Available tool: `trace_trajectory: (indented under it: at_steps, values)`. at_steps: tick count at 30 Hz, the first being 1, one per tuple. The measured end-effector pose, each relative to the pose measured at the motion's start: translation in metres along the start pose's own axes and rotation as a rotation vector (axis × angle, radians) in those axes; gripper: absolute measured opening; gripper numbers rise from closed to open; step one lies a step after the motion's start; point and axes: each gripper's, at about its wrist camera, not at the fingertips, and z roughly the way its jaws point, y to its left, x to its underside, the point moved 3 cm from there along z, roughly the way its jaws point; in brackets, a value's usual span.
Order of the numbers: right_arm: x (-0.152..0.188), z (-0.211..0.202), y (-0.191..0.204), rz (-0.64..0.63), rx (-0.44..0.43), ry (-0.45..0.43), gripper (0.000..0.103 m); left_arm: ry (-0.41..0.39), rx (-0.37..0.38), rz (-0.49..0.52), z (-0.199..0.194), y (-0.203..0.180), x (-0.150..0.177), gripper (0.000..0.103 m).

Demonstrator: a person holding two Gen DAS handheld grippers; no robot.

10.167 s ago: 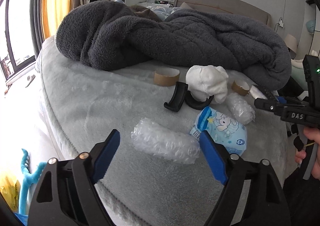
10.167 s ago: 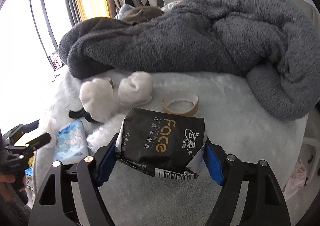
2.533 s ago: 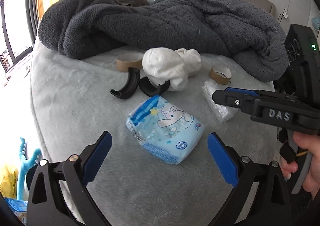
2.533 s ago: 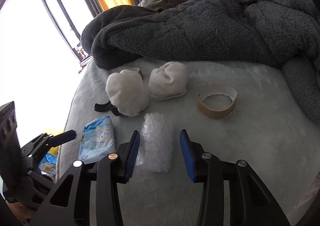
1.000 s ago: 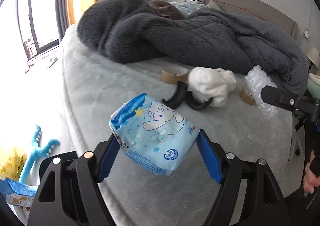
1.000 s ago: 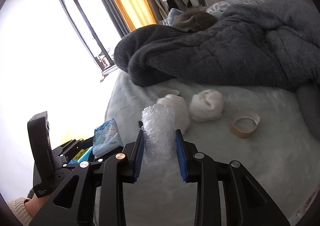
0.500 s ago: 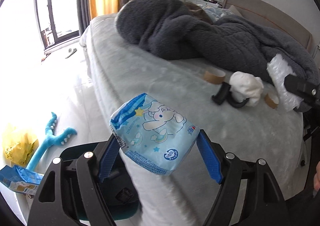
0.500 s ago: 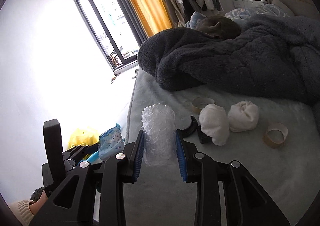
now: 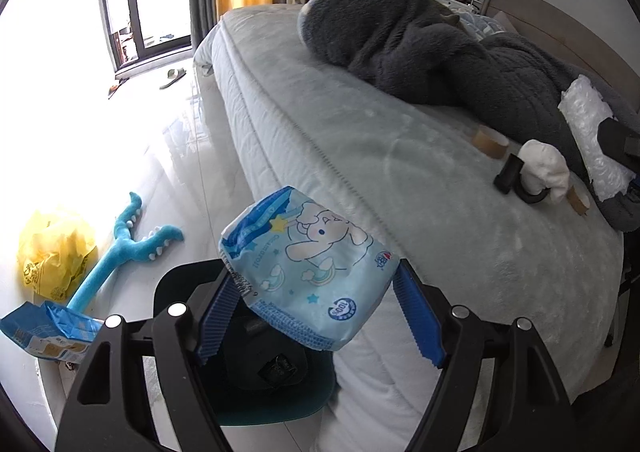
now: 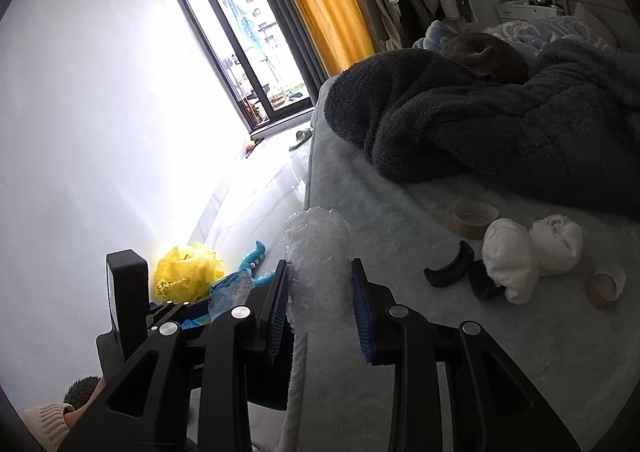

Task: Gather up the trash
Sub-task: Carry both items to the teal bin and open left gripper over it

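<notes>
**A:** Looking over the room, big stuff first: the bed (image 9: 400, 180) fills most of both views, pale fuzzy cover, with a big dark grey blanket (image 9: 432, 64) heaped along its far side. What's on the floor beside it?

**B:** A dark bin (image 9: 256, 368) sits on the white floor right against the bed's edge, something dark lying inside it. Off to the left there's a blue plush toy (image 9: 124, 248), a crumpled yellow bag (image 9: 52, 248) and a blue carton (image 9: 44, 332), all near each other.

**A:** And the grabbers?

**B:** The left gripper (image 9: 316, 316) has its blue pads set wide, clamped on a light blue tissue pack (image 9: 308, 268) with a cartoon bunny on it. The pack is up in the air, over the bin and the bed edge. The right gripper (image 10: 320, 304) is squeezed down narrow on a roll of bubble wrap (image 10: 320, 264) that sticks up between the pads, also lifted, over the edge of the bed.

**A:** Small stuff on the bed?

**B:** Two white balled socks (image 10: 532, 252) side by side, two curved black pieces (image 10: 452, 264) just beside them, and two cardboard tape rings (image 10: 474, 218), one on each side of that cluster.
</notes>
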Motion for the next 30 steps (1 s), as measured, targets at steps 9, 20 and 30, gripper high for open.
trace_trajectory:
  at_steps: [9, 20, 30]
  values:
    - [0.001, 0.021, 0.030, -0.030, -0.033, 0.029, 0.031, 0.062, -0.021, -0.038, 0.012, 0.037, 0.019, 0.078]
    - [0.014, 0.069, 0.065, -0.071, -0.071, 0.109, 0.031, 0.166, -0.035, -0.094, 0.030, 0.085, 0.048, 0.078]
    - [0.037, 0.115, 0.099, -0.115, -0.087, 0.201, 0.031, 0.261, -0.020, -0.148, 0.047, 0.119, 0.072, 0.078]
